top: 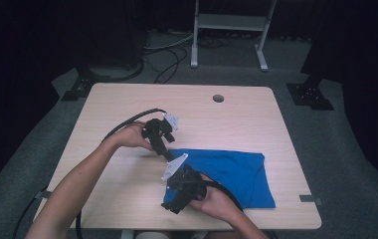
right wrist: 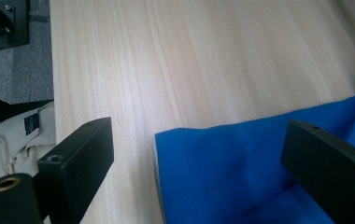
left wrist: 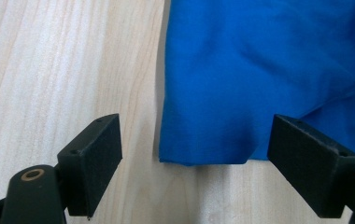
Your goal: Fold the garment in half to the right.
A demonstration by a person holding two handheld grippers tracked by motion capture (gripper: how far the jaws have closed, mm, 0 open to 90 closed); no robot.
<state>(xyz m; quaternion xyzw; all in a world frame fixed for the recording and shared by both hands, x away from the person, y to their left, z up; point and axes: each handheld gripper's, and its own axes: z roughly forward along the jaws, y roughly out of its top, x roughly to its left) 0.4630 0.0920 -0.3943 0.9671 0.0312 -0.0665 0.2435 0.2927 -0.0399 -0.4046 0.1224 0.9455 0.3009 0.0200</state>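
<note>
Blue cloth [top: 227, 174] lies folded flat on the worktop [top: 127, 104], toward the 4 o'clock part of it in the high view, its long axis running from 9 to 3 o'clock. There the left gripper [top: 169, 155] sits at the cloth's far-left corner, and the right gripper [top: 171, 206] at its near-left corner, so each hand is nearest its own corner of the same short edge. In the left gripper view, the cloth [left wrist: 259, 74] spreads toward 1 o'clock, its corner lying between the spread jaws, pads clear of it, nothing grasped. In the right gripper view, the cloth [right wrist: 241, 172] enters from 4 o'clock, its corner again between released jaws. Judging by this, the coming move is a pinch on both corners.
</note>
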